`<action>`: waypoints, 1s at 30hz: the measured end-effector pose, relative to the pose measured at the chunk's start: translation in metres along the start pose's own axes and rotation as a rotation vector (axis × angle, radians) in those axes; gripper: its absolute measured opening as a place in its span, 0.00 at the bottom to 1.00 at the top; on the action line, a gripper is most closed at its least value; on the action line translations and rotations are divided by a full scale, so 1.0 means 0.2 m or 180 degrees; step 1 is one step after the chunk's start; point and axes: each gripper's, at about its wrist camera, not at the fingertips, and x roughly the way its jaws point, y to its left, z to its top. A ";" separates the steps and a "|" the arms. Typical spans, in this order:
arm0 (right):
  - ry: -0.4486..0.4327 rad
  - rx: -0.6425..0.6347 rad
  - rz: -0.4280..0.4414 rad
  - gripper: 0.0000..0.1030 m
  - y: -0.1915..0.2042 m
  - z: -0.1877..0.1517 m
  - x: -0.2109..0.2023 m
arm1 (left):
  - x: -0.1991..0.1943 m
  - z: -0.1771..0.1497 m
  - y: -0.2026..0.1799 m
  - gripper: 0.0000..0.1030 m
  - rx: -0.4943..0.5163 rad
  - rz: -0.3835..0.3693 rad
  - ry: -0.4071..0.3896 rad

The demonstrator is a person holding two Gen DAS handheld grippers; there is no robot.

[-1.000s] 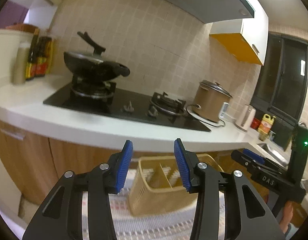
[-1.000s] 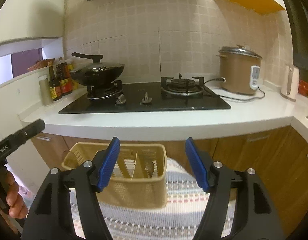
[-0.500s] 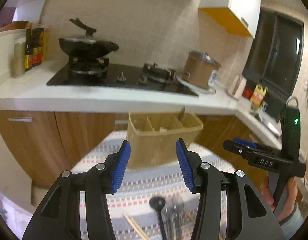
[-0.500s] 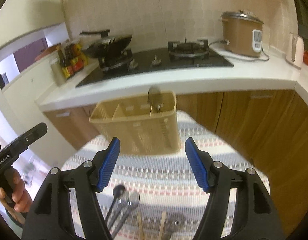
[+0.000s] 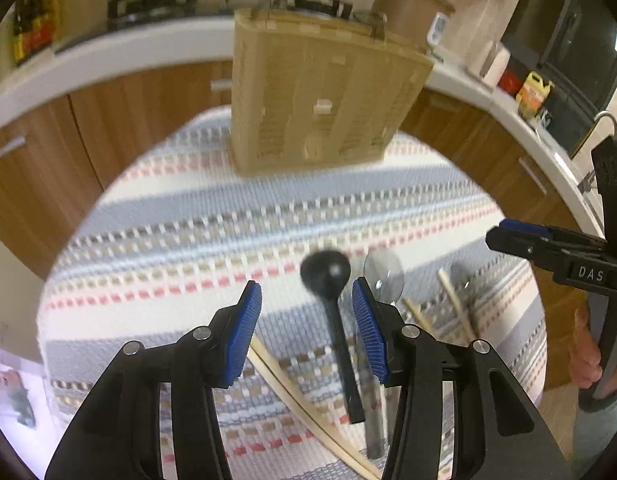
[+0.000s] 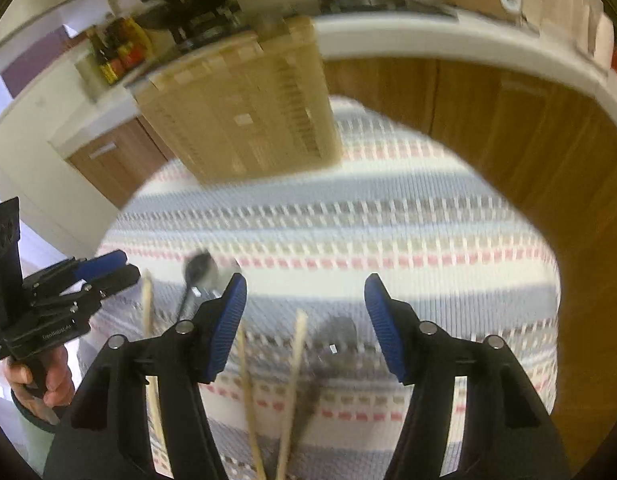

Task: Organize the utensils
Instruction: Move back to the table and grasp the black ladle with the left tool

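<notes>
Both tongs stand open and empty: left gripper [image 5: 306, 330] over the black spoon [image 5: 328, 280] at lower centre, right gripper [image 6: 304, 326], just closing, over chopsticks [image 6: 294, 364]. With utensils crowded together, a grip may catch two.

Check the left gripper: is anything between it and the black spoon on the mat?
Nothing visible blocks it. The left gripper stands open, empty, above the striped mat; the black spoon lies uncovered between its fingers in view, a clear spoon close beside it.
</notes>
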 end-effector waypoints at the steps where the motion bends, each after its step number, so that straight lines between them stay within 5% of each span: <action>1: 0.0072 0.0051 0.0029 0.53 -0.02 -0.02 0.02 | 0.03 -0.01 0.02 0.44 -0.0029 -0.0037 0.0075; 7: 0.0277 0.0049 0.0032 0.37 -0.06 -0.14 0.08 | 0.12 -0.04 0.03 0.44 0.0032 -0.0124 0.0271; 18: 0.0329 -0.0056 0.0034 0.36 -0.01 -0.20 0.13 | 0.24 -0.05 -0.09 0.42 0.0378 0.0366 0.0332; 25: 0.0305 -0.0006 0.0086 0.36 -0.02 -0.21 0.11 | 0.28 -0.01 -0.15 0.16 0.0442 0.0497 0.0321; 30: 0.0283 -0.0003 0.0113 0.36 -0.05 -0.20 0.09 | 0.24 0.00 -0.01 0.13 0.0129 0.0370 0.0256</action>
